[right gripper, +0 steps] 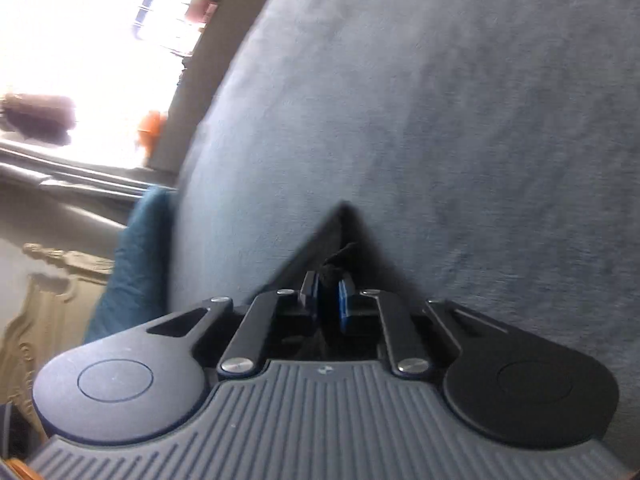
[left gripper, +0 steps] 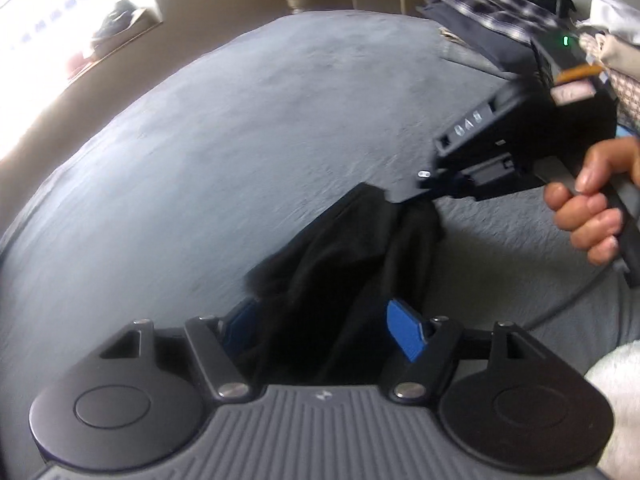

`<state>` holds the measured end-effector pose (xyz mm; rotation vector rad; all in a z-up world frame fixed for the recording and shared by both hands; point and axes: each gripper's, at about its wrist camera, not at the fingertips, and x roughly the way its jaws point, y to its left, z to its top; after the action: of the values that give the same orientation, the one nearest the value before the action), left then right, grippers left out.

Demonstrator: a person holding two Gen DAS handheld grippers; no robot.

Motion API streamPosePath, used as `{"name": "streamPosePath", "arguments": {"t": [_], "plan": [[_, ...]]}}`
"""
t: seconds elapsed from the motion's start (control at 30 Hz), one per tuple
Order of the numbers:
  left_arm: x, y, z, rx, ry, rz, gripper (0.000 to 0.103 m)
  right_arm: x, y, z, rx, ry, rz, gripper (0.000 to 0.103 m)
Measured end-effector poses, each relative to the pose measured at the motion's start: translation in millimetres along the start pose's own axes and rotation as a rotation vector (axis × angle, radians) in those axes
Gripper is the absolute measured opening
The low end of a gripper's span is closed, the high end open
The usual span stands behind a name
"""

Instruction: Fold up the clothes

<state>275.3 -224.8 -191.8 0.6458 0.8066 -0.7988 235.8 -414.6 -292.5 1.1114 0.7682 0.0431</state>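
Black garment (left gripper: 344,264) hangs bunched above bed (left gripper: 200,152), off blanket so it can be spread. Right tool (left gripper: 404,200) pinches top edge; left tool (left gripper: 320,320) wide apart, cloth draped between fingers, grip unclear.

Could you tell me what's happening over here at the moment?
A person is holding a black garment up over a grey bed, one gripper in each hand. The right gripper is pinched shut on a bit of the cloth. The left gripper has cloth hanging between its spread fingers. Folding has not started. More clothes are piled at the far corner.
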Motion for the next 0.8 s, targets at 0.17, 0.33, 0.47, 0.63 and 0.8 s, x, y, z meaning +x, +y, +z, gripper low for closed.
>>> {"name": "streamPosePath", "arguments": {"t": [0.17,0.33,0.47,0.63,0.8], "plan": [[11.5,-20.4,11.5,0.044,-0.015,0.014,0.073,-16.2,39.8,-1.8,-0.1,0.08,0.195,0.004],[-2.8,-28.4,16.0,0.057,-0.048,0.035,0.061,-21.6,84.9,-9.4,-0.21,0.19,0.344,0.004],[-22.3,-14.1,9.9,-0.022,-0.084,0.114,0.017,-29.4,122.8,-14.7,-0.292,0.235,0.46,0.004],[-64.8,19.0,-8.7,-0.167,-0.151,0.197,0.012,-40.7,149.9,-14.4,-0.325,0.248,0.543,0.005],[-114.3,59.8,-39.6,-0.38,-0.168,0.229,0.012,-47.9,166.1,-9.0,-0.299,0.199,0.596,0.01]]}}
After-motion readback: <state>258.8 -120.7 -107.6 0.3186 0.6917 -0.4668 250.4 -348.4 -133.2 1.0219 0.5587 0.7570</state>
